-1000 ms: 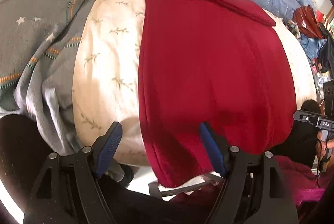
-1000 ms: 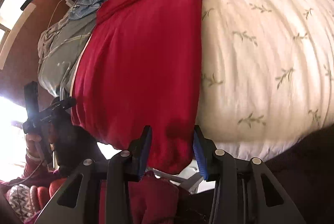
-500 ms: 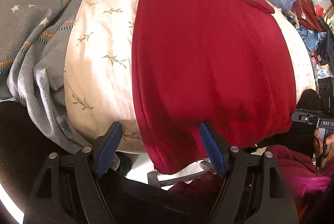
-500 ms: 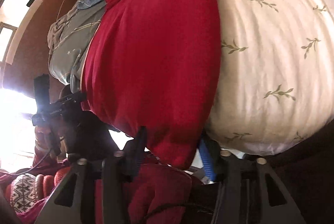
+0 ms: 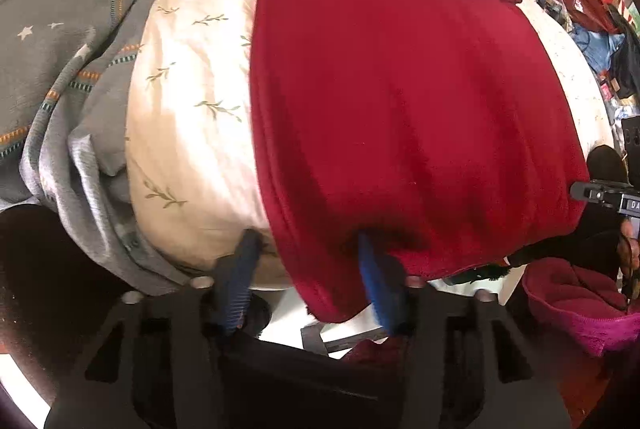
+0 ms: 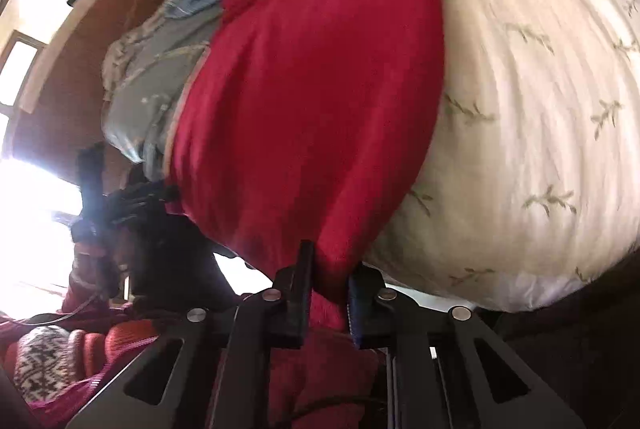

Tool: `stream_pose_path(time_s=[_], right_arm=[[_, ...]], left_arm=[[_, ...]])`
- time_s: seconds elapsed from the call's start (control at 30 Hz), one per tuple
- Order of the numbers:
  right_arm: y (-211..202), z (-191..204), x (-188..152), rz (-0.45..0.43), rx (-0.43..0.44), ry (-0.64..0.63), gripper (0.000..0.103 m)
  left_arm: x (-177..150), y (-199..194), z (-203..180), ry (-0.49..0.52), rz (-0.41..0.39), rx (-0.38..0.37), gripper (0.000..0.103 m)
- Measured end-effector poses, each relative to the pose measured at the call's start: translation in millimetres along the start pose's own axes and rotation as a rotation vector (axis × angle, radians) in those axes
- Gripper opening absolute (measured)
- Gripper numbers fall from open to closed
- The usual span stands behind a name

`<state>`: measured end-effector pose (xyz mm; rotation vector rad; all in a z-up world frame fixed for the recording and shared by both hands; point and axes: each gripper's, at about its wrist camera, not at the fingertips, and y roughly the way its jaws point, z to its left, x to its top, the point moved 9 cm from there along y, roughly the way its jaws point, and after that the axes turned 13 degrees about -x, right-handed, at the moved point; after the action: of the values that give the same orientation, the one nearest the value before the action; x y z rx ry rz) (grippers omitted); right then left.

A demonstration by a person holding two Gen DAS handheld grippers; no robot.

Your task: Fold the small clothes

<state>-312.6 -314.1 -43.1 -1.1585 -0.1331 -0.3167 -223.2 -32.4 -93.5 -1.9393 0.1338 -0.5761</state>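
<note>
At the near edge, the right tool (image 6: 328, 281) is pinching the red garment's (image 6: 312, 101) corner, while the left tool (image 5: 308, 269) is gaping wide around its other corner. Red cloth is lying across the cream leaf-print bedding (image 5: 192, 101).

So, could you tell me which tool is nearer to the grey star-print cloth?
Left. The left tool straddles the red garment's near corner beside the grey star-print cloth; the right tool clamps the opposite corner.

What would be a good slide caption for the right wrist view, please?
Right gripper shut on the near corner of a red garment spread over a leaf-print duvet.
</note>
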Motion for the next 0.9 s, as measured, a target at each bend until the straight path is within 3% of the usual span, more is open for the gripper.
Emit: stream_pose_path(time_s=[0.03, 0.1, 0.2, 0.3, 0.4, 0.5, 0.7, 0.9], right_arm=[[-4, 3, 3, -0.011, 0.016, -0.005, 0.012], [-10, 8, 10, -0.04, 0.033, -0.016, 0.012], [-21, 16, 24, -0.085, 0.063, -0.029, 0.011], [-33, 18, 42, -0.129, 0.084, -0.043, 0.011], [-43, 15, 60, -0.164, 0.103, -0.042, 0.011], [-50, 15, 83, -0.209, 0.106, -0.022, 0.011], [-65, 12, 133, -0.32, 0.137, 0.042, 0.011], [-66, 1, 170, -0.353, 0.117, 0.085, 0.011]], left_arm=[[0, -2, 0, -0.001, 0.001, -0.011, 0.014], [1, -6, -2, -0.006, -0.001, -0.056, 0.006], [7, -12, -4, 0.0, -0.014, -0.085, 0.005], [24, -25, -13, -0.011, -0.05, -0.159, 0.005], [53, -45, -20, -0.012, -0.138, -0.229, 0.005], [85, -59, -18, -0.018, -0.211, -0.251, 0.005], [138, -67, -7, -0.026, -0.314, -0.232, 0.005], [181, -70, -1, -0.028, -0.383, -0.218, 0.005]])
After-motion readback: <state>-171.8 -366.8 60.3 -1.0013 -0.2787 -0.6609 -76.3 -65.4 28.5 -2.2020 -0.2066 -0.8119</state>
